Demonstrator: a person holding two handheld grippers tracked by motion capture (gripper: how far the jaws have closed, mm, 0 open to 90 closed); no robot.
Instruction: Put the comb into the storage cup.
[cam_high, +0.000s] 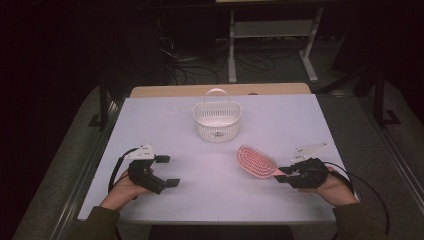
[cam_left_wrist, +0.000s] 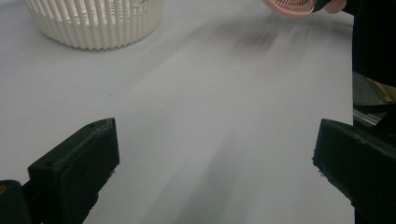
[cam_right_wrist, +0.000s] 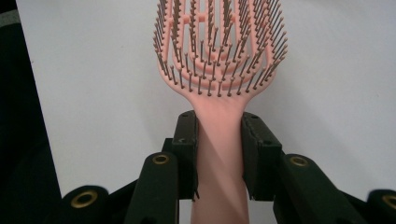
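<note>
The right gripper was clamped on the pink hairbrush handle, the left gripper gaped empty; the basket ahead probably demanded a level carry.

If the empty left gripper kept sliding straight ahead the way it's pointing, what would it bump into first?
Probably nothing soon. The left gripper faces bare table. The white basket sits off to one side, the pink hairbrush to the other, though depth is hard to judge.

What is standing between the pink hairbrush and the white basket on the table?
Nothing visible does. The right gripper holds the pink hairbrush by its handle, and the table between it and the white basket is bare. The left gripper waits open off to the side.
</note>
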